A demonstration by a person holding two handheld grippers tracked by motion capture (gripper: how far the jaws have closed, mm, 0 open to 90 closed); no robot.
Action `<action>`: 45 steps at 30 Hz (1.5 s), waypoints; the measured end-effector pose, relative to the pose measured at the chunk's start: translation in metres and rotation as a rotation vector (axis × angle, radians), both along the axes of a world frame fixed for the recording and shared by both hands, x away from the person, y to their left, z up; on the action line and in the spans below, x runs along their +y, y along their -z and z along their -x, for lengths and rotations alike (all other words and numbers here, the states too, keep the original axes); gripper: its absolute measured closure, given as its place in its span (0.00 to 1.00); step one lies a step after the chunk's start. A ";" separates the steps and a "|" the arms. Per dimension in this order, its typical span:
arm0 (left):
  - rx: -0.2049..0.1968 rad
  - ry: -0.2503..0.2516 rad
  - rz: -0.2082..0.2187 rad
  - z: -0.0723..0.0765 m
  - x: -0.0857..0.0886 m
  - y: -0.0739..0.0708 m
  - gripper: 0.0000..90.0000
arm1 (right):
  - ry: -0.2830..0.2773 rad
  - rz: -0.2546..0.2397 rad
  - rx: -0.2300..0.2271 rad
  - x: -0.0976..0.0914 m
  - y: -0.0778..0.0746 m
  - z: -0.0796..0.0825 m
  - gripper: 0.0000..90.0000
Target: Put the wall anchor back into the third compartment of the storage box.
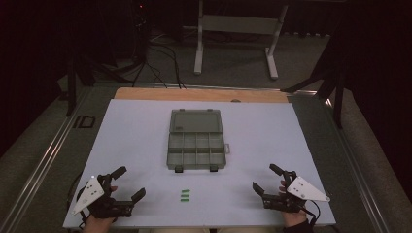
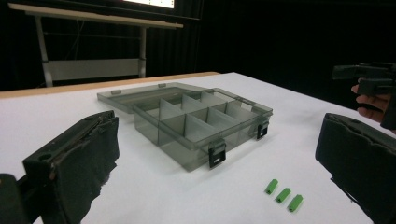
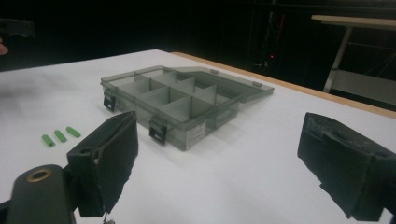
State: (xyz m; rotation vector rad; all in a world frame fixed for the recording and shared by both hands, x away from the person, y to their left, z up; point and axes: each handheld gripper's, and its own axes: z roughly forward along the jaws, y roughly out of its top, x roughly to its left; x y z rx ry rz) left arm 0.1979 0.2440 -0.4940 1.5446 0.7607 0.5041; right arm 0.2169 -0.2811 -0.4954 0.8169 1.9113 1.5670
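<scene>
Seen from above, a white table. At seven o'clock rests the left gripper, jaws spread wide, holding nothing. At six o'clock, near the front edge, lie three small green pegs, stacked front to back, each long axis running left to right. At the centre sits an open grey compartment box. At five o'clock rests the right gripper, also wide and empty. The left gripper looks slightly nearer the pegs.
</scene>
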 end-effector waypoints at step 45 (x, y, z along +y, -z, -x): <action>0.109 0.272 -0.176 -0.049 -0.087 -0.077 0.03 | -0.028 -0.041 0.016 0.002 -0.006 0.000 0.14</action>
